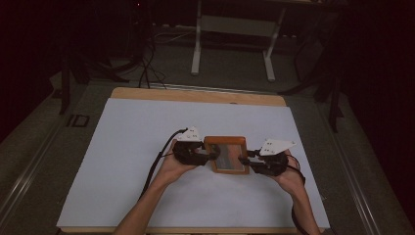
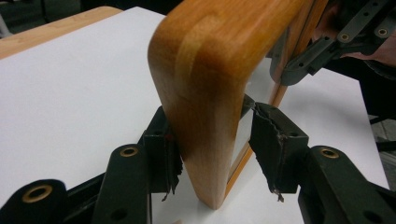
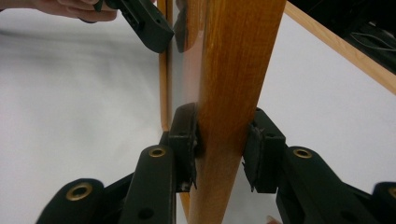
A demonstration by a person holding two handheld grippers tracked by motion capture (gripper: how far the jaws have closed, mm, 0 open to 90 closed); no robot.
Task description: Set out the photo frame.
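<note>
A wooden-framed panel (image 1: 226, 154) sits near the middle of the white desk (image 1: 127, 147), a little toward the person's side, gripped at both short ends. Its frame is warm orange-brown wood with rounded corners and a visible joint, and the inset face is glossy and reflective, like glass or a mirror.

At left in the high view, the person's left hand (image 1: 172, 166) reaches in from the bottom edge, forearm angled up and inward, carrying the left gripper (image 1: 208, 153) with its cable trailing back across the desk. In the left gripper view, its fingers (image 2: 161, 154) straddle the frame's corner post: one pad presses the wood, the other stands just beside the glossy face, whether touching it cannot be told.

At right, the right hand (image 1: 288, 177) comes in from the lower right, forearm slanting inward, holding the right gripper (image 1: 245, 157) under its pale three-cornered plate. In the right gripper view, its fingers (image 3: 184, 140) are closed narrowly on the frame's edge, pads pressed to both sides of the wood.
</note>
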